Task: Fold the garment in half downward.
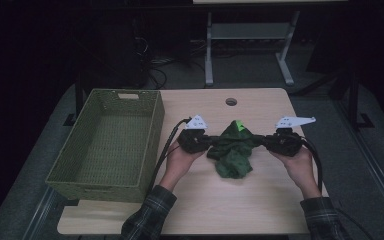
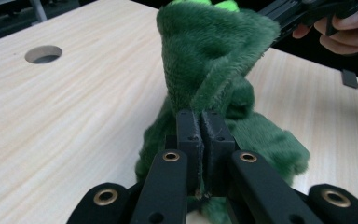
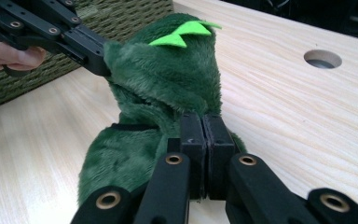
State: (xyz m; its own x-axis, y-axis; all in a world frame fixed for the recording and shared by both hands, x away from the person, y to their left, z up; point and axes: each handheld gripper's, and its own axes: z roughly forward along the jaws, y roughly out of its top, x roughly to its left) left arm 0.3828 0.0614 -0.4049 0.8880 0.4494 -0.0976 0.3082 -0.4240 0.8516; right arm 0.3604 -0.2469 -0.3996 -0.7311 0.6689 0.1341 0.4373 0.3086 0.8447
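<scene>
The left gripper [image 1: 211,141] and the right gripper [image 1: 260,141] each pinch the green plush toy [image 1: 234,150] between them, jaws closed on its fur.

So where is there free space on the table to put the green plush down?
The bare tabletop between the plush toy and the near edge is free, and so is the strip around the round cable hole. The woven basket is empty inside. It is crowded mid-table, where the left gripper and right gripper clamp the toy.
</scene>
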